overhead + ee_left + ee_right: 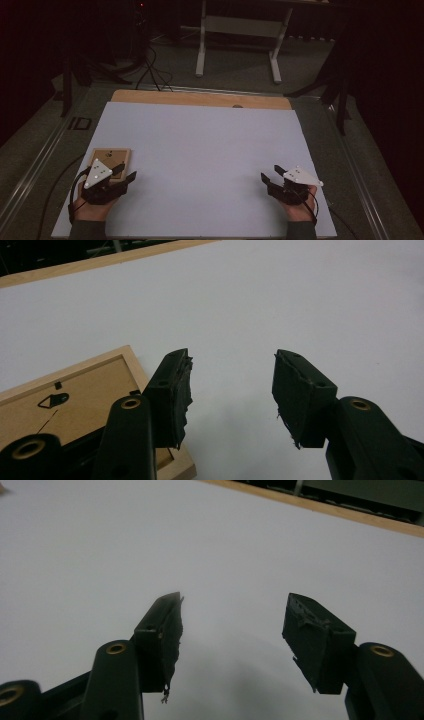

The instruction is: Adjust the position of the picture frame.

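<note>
At the table's seven o'clock, a wooden frame (111, 158) lies back-up on the white sheet (200, 150), its hanger (52, 400) showing, while the left gripper (122, 175) rests just beside it at the frame's five o'clock corner — jaws apart, nothing between them. Across the sheet at five o'clock, well apart from the frame, the right gripper (268, 175) sits in the person's hand, its jaws spread wide over bare sheet — empty too.
</note>
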`<state>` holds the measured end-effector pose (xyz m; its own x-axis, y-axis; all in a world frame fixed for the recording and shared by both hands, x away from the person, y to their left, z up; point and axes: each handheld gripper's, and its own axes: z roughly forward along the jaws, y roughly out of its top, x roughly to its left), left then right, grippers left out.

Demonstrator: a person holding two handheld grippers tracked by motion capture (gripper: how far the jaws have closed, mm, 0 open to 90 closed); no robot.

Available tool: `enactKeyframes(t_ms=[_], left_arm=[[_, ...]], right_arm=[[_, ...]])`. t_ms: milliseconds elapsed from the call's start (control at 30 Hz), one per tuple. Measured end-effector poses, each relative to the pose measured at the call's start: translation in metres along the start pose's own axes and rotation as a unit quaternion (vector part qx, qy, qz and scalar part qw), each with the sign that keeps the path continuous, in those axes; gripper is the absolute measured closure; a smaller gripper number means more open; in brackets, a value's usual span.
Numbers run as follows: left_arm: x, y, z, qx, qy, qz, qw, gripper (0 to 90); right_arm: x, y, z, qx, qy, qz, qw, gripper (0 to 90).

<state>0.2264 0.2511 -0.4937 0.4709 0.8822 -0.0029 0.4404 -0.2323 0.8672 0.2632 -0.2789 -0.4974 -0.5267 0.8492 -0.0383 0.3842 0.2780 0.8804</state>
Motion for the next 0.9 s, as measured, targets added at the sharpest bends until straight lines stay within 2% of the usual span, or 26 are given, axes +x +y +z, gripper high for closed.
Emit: enactKeyframes(t_ms=[100, 300, 533, 633, 733, 900], left_arm=[[0.001, 0.002, 0.001, -0.005, 0.004, 0.000, 1.0000, 49.4], [0.003, 0.001, 0.002, 0.000, 0.006, 0.000, 1.0000, 49.6], [0.008, 0.002, 0.002, 0.000, 0.012, -0.006, 0.9999, 50.5], [0.010, 0.001, 0.003, 0.009, 0.023, -0.011, 0.9996, 50.9], [0.013, -0.001, 0.008, 0.032, 0.036, -0.018, 0.9987, 51.1], [0.018, -0.001, 0.010, 0.033, 0.039, -0.023, 0.9984, 51.5]], right_arm=[[-0.005, 0.001, -0.001, -0.011, 0.008, 0.014, 0.9998, 40.2], [-0.010, 0.002, 0.003, -0.014, 0.007, 0.021, 0.9997, 42.1], [-0.008, 0.003, 0.005, -0.013, 0.007, 0.013, 0.9998, 42.1], [-0.008, 0.003, 0.006, -0.012, 0.006, 0.011, 0.9998, 42.0], [-0.009, 0.003, 0.007, -0.008, 0.009, 0.010, 0.9999, 41.9], [-0.008, 0.003, 0.009, -0.006, 0.010, 0.007, 0.9999, 41.9]])
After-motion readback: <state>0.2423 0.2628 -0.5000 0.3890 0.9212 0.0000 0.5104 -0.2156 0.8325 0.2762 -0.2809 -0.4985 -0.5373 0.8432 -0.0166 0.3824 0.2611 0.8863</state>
